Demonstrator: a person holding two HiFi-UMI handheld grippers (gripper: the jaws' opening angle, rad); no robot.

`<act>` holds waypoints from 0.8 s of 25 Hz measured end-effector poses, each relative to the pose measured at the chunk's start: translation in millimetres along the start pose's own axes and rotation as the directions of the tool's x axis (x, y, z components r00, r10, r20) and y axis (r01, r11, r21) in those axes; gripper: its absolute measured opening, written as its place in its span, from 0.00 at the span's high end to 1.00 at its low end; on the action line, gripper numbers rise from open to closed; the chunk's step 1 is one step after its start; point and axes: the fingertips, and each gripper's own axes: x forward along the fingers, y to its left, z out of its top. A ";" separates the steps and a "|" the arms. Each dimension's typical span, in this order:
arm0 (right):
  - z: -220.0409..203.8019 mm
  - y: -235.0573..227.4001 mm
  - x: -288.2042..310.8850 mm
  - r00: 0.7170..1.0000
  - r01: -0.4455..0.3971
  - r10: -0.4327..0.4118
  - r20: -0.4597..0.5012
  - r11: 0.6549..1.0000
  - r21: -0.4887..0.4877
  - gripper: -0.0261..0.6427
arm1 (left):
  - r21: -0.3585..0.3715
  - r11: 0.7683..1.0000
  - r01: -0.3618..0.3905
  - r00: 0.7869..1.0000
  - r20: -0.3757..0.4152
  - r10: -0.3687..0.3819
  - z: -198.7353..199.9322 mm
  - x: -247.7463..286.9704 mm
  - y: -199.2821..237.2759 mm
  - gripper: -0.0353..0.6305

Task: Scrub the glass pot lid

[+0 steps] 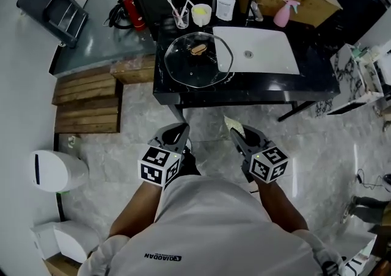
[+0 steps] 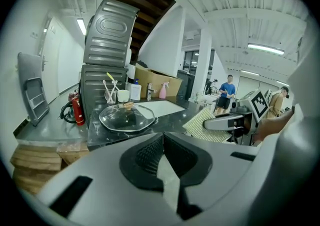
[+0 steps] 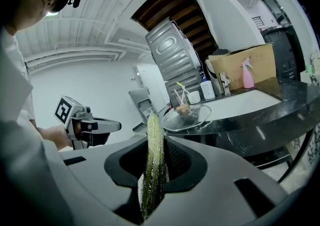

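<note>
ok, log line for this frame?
left gripper: shut, empty | right gripper: shut on yellow-green scrub pad | round glass pot lid: on black counter, untouched

My left gripper (image 1: 176,131) and right gripper (image 1: 239,133) sit side by side, low before my torso, pointing forward. The left's 2 jaws are pressed together, empty. The right's clamp a green scrub pad (image 3: 152,170) edge-on.

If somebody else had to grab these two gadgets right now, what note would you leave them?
Left gripper: shut, empty.
Right gripper: shut on the green scouring pad.
Both are held low, short of the black counter.
The glass pot lid lies knob up on that counter, at the left edge of the white sink.
Done: pad in hand.
Left: reach the lid and scrub it; nothing touches it yet.
</note>
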 end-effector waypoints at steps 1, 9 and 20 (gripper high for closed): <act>6.4 -4.2 10.3 1.000 0.005 -0.005 0.000 1.000 0.000 0.83 | 0.008 1.000 0.004 1.000 0.001 -0.004 6.1 5.9 9.2 0.92; 59.7 -28.7 86.6 0.998 0.058 -0.058 0.002 0.998 -0.003 0.83 | 0.050 0.997 0.050 0.999 -0.007 -0.050 52.7 52.0 87.7 0.92; 100.4 -54.3 181.5 0.981 0.188 -0.191 -0.018 0.976 -0.107 0.83 | 0.108 0.987 0.119 0.992 -0.062 -0.113 80.5 103.4 191.1 0.92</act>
